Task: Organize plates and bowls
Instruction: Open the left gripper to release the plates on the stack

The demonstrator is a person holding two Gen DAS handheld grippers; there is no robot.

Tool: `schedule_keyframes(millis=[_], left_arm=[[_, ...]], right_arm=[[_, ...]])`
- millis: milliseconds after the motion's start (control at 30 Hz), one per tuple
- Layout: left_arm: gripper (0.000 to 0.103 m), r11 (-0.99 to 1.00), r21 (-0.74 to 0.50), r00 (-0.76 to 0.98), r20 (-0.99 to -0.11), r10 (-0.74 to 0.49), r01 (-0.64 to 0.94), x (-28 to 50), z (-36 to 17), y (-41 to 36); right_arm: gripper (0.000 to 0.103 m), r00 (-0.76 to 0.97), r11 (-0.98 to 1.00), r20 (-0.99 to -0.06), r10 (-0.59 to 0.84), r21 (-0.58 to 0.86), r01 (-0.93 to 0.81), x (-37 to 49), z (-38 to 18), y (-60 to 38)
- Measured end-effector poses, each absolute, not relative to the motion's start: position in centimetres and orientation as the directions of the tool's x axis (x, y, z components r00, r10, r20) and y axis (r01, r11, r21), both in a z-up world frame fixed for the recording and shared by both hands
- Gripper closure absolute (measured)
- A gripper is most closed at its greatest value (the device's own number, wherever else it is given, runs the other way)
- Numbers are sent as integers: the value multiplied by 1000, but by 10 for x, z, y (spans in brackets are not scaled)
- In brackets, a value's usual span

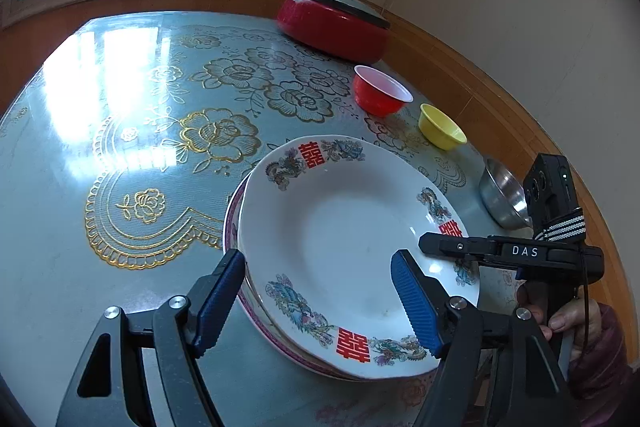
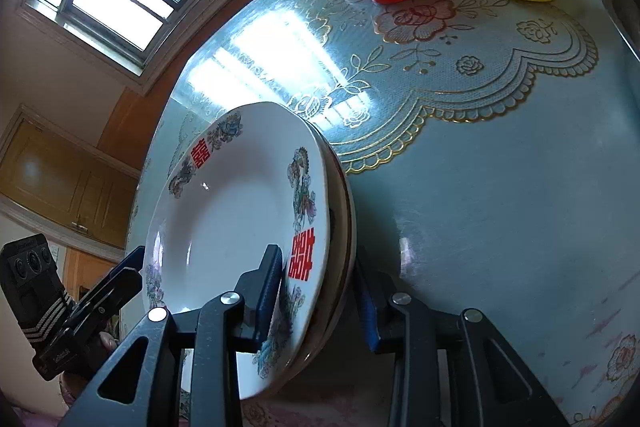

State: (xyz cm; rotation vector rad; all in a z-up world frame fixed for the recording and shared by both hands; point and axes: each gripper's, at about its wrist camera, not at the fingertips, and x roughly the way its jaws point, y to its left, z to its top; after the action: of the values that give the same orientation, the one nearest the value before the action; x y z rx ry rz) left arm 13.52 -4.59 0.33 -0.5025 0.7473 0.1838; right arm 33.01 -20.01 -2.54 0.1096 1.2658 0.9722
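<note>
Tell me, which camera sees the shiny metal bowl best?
The left wrist view. There the metal bowl sits at the table's right edge past the yellow bowl, its rim and inside showing, partly hidden by the right claw's camera. The right wrist view catches only a dim sliver at its right edge.

Top plate (image 1: 352,243) lies on another plate (image 1: 234,215); bowls (image 1: 380,95) behind.
</note>
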Motion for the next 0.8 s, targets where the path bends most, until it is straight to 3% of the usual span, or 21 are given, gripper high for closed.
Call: schedule_keyframes(millis=[533, 800], left_arm=[[28, 866, -277, 699, -707, 111, -417, 121, 14, -42], [21, 887, -231, 693, -709, 127, -399, 118, 23, -41]], right_arm=[[65, 0, 622, -771, 637, 515, -590, 309, -22, -173], [60, 78, 665, -805, 588, 427, -612, 295, -19, -168]])
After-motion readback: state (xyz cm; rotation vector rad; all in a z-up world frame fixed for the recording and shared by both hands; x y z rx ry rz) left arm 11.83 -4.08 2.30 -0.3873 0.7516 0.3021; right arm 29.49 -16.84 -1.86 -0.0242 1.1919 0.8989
